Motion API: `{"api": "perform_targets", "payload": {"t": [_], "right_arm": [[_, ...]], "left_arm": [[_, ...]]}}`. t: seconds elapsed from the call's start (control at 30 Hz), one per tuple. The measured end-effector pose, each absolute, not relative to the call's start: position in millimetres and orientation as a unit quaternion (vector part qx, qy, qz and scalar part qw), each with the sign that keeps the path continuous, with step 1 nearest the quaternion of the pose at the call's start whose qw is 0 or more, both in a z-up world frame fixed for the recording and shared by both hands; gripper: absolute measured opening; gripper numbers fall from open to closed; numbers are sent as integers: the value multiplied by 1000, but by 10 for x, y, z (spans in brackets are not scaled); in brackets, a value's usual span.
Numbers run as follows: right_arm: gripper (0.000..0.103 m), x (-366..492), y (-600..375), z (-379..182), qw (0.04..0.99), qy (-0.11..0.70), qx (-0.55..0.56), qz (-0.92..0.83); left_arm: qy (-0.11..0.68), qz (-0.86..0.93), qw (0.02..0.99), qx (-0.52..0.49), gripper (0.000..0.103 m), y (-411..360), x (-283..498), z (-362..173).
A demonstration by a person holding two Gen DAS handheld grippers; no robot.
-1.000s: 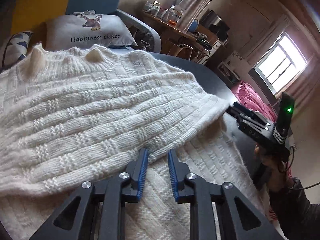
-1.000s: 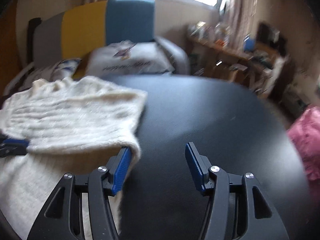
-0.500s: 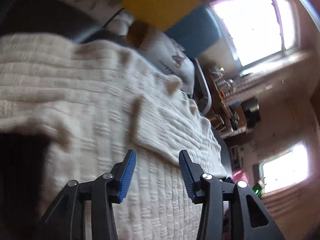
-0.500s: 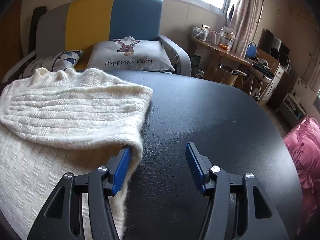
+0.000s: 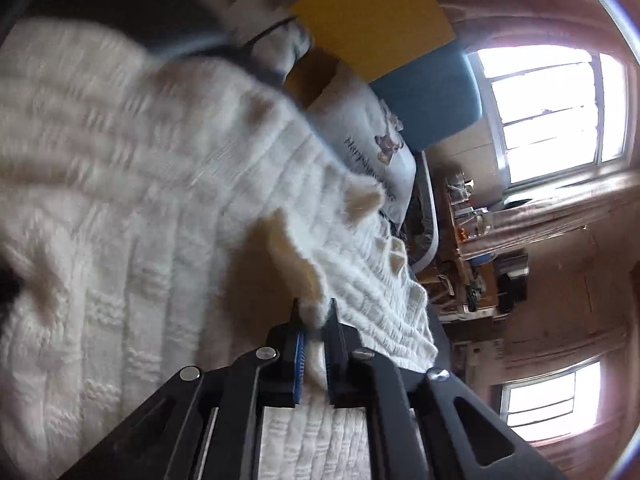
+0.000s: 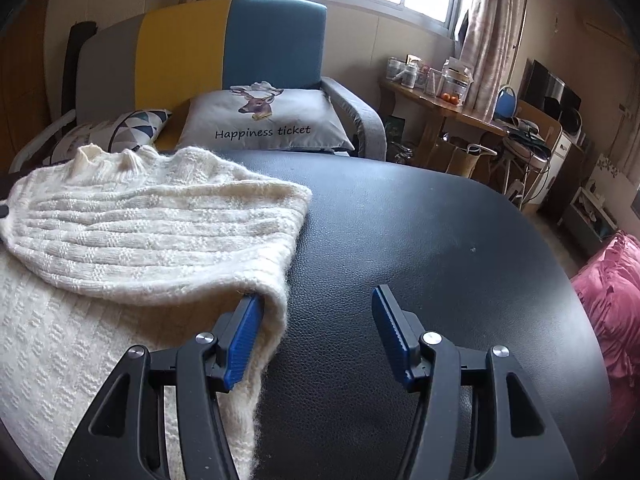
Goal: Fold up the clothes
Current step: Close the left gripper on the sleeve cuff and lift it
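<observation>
A cream knitted sweater (image 6: 152, 232) lies on the left part of a black table (image 6: 420, 240), its upper part folded over the lower. In the tilted, blurred left wrist view the sweater (image 5: 160, 200) fills the left side. My left gripper (image 5: 314, 312) is closing on a raised edge of the folded knit, which is pinched between the pads. My right gripper (image 6: 316, 312) stands open over the table. Its left finger (image 6: 244, 332) rests against the sweater's right edge, and nothing lies between the pads.
Behind the table is a sofa (image 6: 276, 44) with a deer pillow (image 6: 264, 124) and a patterned cushion (image 6: 120, 132). A wooden side table (image 6: 444, 104) with jars stands at the back right. Pink fabric (image 6: 612, 300) lies off the table's right edge.
The left gripper rolled and moved along the sweater, opened wider, then shut on an edge of the folded knit. The right gripper stayed in place, open.
</observation>
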State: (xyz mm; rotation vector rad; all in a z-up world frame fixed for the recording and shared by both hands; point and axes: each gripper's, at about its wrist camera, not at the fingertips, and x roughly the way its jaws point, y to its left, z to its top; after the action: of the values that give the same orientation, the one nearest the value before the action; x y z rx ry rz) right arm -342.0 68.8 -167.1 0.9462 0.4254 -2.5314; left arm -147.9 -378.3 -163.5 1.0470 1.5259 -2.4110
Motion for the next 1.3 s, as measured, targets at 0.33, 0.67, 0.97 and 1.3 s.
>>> {"api": "perform_targets", "payload": {"t": [0.33, 0.67, 0.97, 1.3], "right_arm": [[59, -3187, 905, -1562, 287, 113, 369, -877], [59, -3221, 610, -1622, 389, 56, 402, -827], [59, -3524, 756, -1768, 328, 16, 420, -846], [59, -3482, 740, -1827, 313, 52, 431, -845]], "left_arm": [[409, -871, -43, 269, 6, -3445, -1808, -416], [365, -894, -146, 216, 6, -2985, -2071, 531], [350, -899, -162, 209, 6, -2921, -1946, 583], [354, -864, -17, 357, 6, -3625, -1662, -1068]]}}
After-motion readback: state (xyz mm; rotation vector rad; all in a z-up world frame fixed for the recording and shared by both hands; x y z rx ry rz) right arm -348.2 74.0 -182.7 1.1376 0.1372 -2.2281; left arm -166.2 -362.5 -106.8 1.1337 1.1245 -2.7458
